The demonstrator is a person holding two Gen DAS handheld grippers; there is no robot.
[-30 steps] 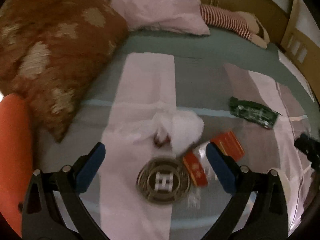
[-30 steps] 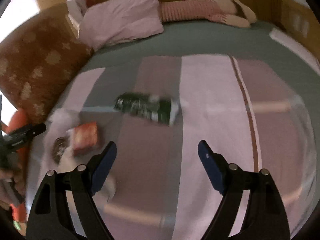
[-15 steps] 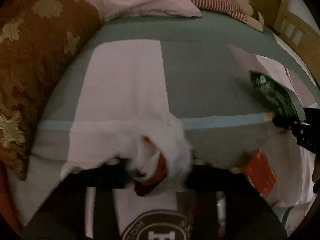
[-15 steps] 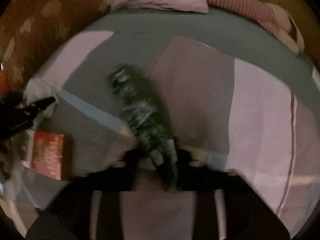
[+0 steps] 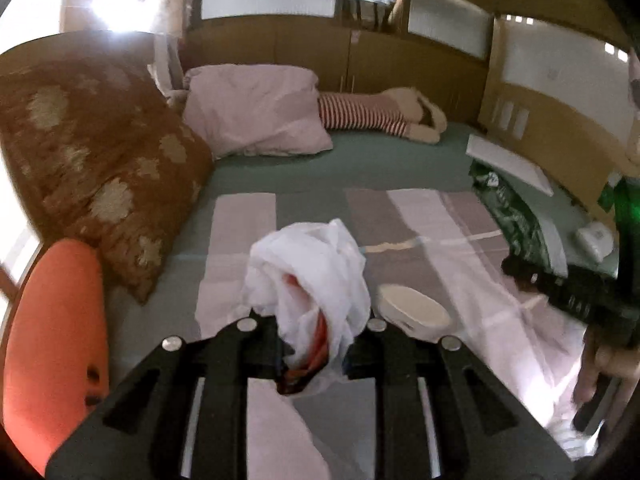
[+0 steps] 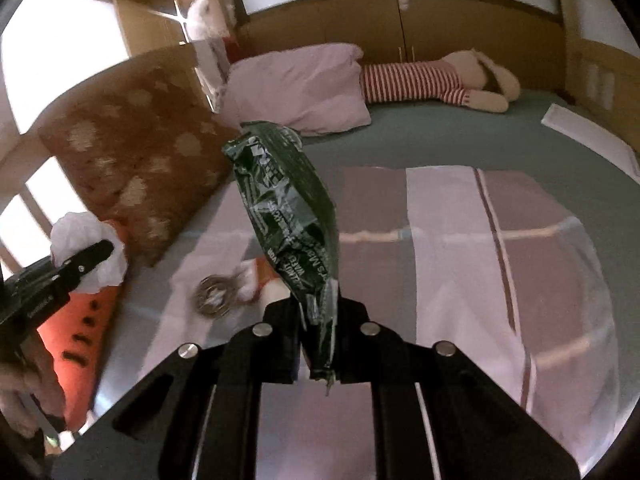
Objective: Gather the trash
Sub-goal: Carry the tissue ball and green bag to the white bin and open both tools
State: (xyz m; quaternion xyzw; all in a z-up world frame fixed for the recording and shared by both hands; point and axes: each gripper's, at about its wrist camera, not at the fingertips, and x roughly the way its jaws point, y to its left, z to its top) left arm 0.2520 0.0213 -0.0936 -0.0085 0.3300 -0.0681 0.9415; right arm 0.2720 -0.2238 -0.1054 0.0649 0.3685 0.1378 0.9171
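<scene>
My left gripper (image 5: 314, 354) is shut on a white plastic bag (image 5: 312, 276) with red trash inside, lifted above the bed. The bag also shows in the right wrist view (image 6: 86, 252). My right gripper (image 6: 318, 344) is shut on a dark green snack wrapper (image 6: 286, 208), which stands up from the jaws; the wrapper also shows at the right of the left wrist view (image 5: 516, 216). A round metal lid (image 6: 214, 300) and a red packet (image 6: 266, 270) lie on the striped sheet (image 6: 440, 240).
A brown patterned cushion (image 5: 92, 168), a pink pillow (image 5: 256, 116) and a striped plush rabbit (image 5: 380, 116) lie at the head of the bed. An orange chair back (image 5: 52, 344) stands at the left. A white round dish (image 5: 412, 312) lies on the sheet.
Both grippers closed on their items and lifted them off the bed: the left took the white bag, the right took the green wrapper. Both views now look up across the room.
</scene>
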